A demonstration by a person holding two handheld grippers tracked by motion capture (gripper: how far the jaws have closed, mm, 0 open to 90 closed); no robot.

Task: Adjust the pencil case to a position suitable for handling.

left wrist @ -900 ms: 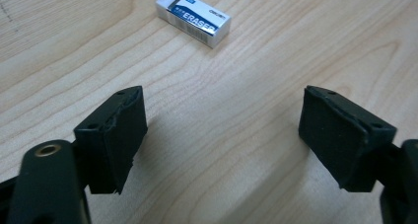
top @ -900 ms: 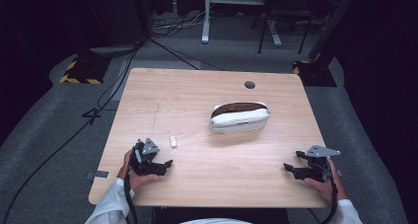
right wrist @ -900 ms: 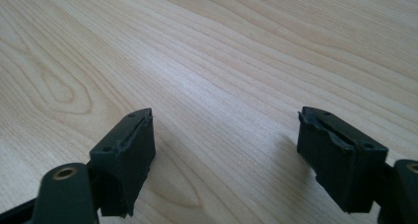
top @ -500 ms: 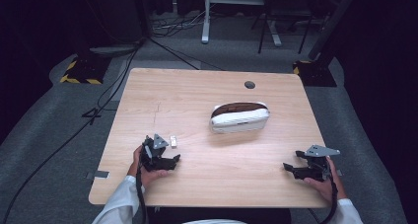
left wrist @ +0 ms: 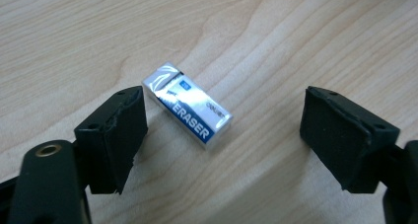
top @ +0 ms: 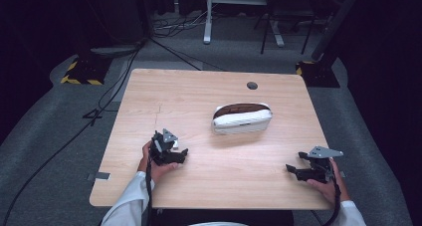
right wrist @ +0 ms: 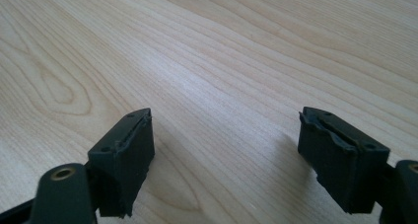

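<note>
Wooden table (top: 199, 94) — eraser (left wrist: 188, 104); pencil case (top: 242, 118)

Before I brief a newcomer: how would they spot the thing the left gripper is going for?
On the light wooden table, look near the front left, where the left gripper stands with jaws open. Between them lies a small white block in a blue-and-white sleeve printed ERASER, far smaller than the white pouch mid-table.

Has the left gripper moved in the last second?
Yes. The left gripper has slid to the right and slightly forward across the table, closing on the small eraser, which now lies between its open fingers.

"ERASER" on the small wrapped eraser (left wrist: 188, 111)
</note>
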